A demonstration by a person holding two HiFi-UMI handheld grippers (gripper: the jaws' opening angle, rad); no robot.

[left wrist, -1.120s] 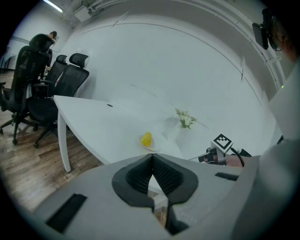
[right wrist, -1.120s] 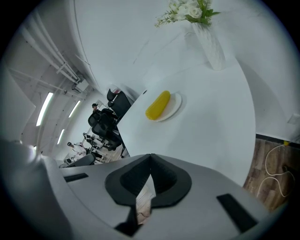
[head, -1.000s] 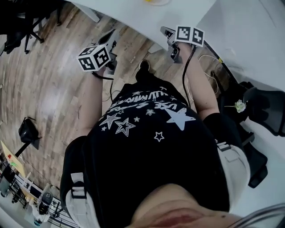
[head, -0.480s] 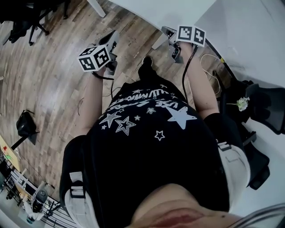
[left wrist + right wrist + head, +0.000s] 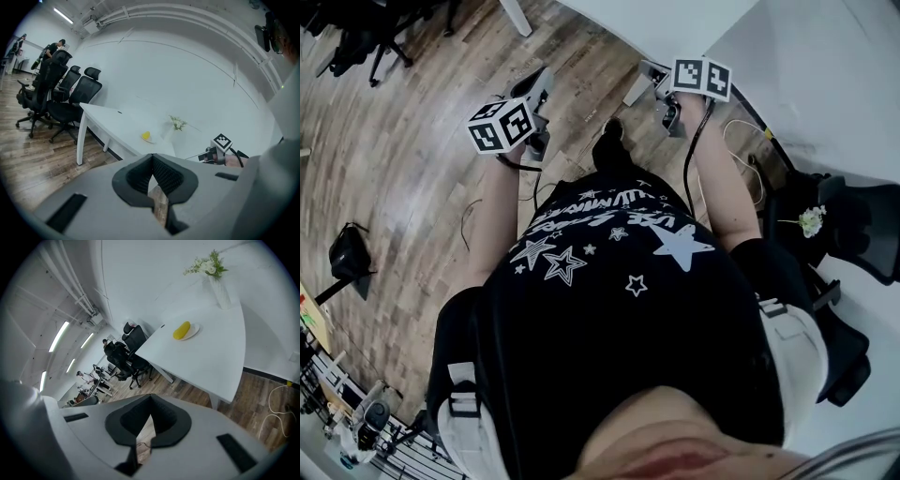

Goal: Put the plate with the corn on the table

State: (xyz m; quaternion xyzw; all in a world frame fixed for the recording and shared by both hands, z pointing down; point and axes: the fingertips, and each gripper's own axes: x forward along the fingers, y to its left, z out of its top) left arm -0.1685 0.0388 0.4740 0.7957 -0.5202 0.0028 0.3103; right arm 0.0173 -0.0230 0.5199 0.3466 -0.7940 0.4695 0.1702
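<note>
Backing away with left gripper (image 5: 152, 180) and right gripper (image 5: 150, 420) closed on nothing, we leave the plate (image 5: 195, 328) of corn (image 5: 182, 330) seemingly delivered on the table (image 5: 211, 362) ahead.

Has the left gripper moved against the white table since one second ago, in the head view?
Yes. The left gripper has backed away from the edge of the table: more wooden floor shows between them than before.

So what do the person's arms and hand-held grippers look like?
The left hand-held gripper and right hand-held gripper both have grey bodies, black ribbed pads and a cube of black-and-white square markers. A black cable runs beside the right forearm. The person wears a short-sleeved black T-shirt with white stars.
</note>
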